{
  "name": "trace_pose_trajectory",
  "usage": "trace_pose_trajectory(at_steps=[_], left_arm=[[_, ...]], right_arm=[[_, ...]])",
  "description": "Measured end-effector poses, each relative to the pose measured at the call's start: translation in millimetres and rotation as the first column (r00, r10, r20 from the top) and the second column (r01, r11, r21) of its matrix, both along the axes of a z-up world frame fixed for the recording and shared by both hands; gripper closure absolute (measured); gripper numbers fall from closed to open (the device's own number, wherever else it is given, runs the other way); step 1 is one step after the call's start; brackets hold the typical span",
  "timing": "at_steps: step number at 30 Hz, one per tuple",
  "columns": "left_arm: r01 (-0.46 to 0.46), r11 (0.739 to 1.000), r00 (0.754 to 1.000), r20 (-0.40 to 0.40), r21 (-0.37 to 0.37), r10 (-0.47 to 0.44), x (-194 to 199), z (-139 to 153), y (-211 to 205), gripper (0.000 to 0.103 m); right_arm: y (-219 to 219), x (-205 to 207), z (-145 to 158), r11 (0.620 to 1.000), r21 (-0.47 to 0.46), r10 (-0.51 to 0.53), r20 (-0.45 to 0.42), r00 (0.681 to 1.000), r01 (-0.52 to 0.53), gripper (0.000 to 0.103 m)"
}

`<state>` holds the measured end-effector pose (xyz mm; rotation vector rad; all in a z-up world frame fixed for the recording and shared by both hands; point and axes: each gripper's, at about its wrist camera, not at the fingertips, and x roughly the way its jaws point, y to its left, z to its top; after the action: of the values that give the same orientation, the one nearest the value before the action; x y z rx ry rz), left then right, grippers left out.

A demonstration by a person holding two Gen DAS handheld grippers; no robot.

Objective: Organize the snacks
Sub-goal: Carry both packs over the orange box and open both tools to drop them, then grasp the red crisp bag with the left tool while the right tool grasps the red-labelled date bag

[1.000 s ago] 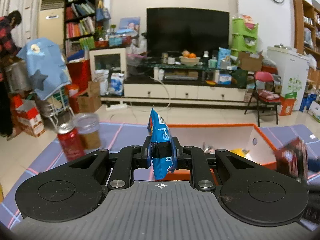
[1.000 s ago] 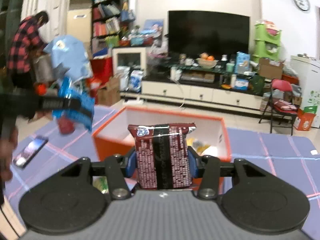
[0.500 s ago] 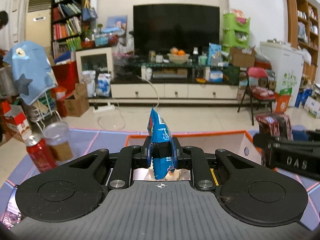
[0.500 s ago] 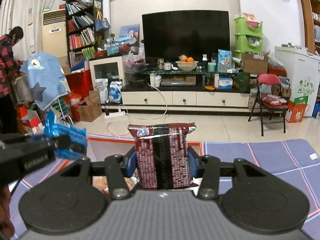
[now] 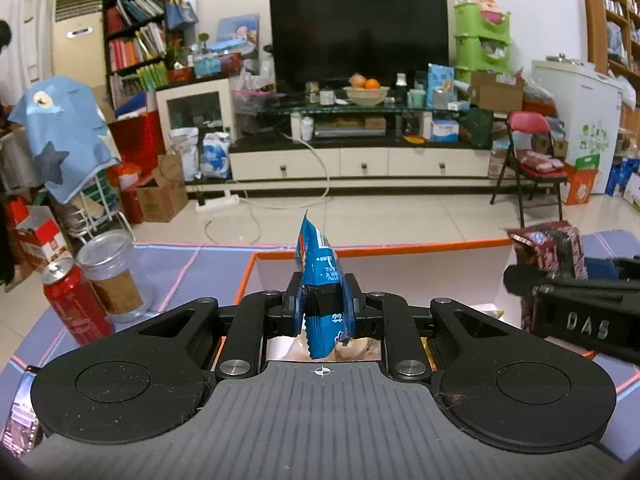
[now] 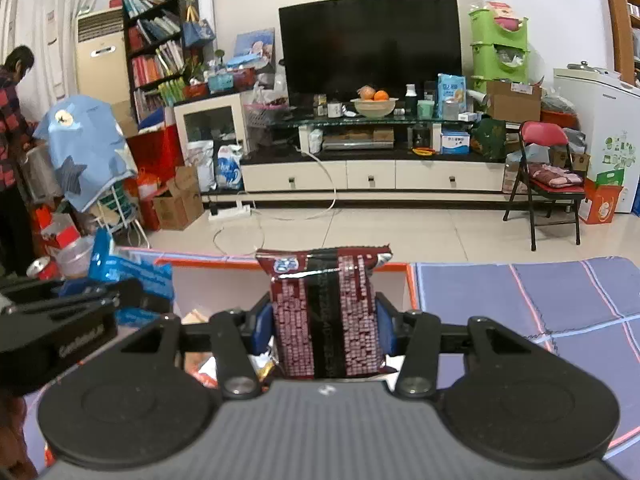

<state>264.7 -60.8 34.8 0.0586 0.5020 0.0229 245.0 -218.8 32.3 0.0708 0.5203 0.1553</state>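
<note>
Purple cloth with pink lines covers the bench (image 6: 540, 292), and an orange-rimmed box (image 5: 400, 251) with white inner walls sits on it, open-topped, with what may be other wrappers blurred at its bottom. In the left wrist view a red can (image 5: 74, 304) and a clear jar (image 5: 112, 276) stand touching at 9 o'clock, clear of the box's left edge. Beyond the bench's far edge lies bare tiled floor (image 6: 400, 232), then a television (image 6: 370, 46) at 12 o'clock and a red folding chair (image 6: 548, 176) at 2 o'clock. The left tongs (image 5: 323, 306) are pinched tight on a blue snack packet (image 5: 320, 280), edge-on above the box. The right tongs (image 6: 324, 328) are clamped on a dark red snack packet (image 6: 324, 312), upright over the box's right portion. Open cloth stretches at 3 o'clock.
</note>
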Motion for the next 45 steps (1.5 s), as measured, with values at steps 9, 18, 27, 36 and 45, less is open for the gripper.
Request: trace_pose_trajectory(at_steps=[9,18,27,36,45], left_arm=[[-0.006,1.0,1.0,-0.013,-0.013,0.005,7,-8,1,0.103],[-0.012,1.0,1.0,-0.017,-0.007,0.012,9,-13,5,0.103],[0.007,1.0,0.999,-0.031,-0.011,-0.008,13,-18,6,0.103],[0.011,1.0,0.998,0.069,-0.027,-0.009,-13,13,24,0.034],[-0.073,0.992,0.991,0.102,-0.101,0.083,-58,44,99,0.032]], right_arm=[[2,3,-3,1.0,-0.015,0.003,-0.021,1.0,-0.003,0.054],[3,3,-2,1.0,-0.018,0.004,-0.021,1.0,-0.004,0.054],[1,8,-4,1.0,-0.022,0.007,-0.039,0.999,-0.008,0.052],[-10,-7,18,1.0,-0.015,-0.01,0.036,0.999,0.01,0.042],[-51,-77,38,0.997,0.049,-0.069,0.084,0.994,0.065,0.034]])
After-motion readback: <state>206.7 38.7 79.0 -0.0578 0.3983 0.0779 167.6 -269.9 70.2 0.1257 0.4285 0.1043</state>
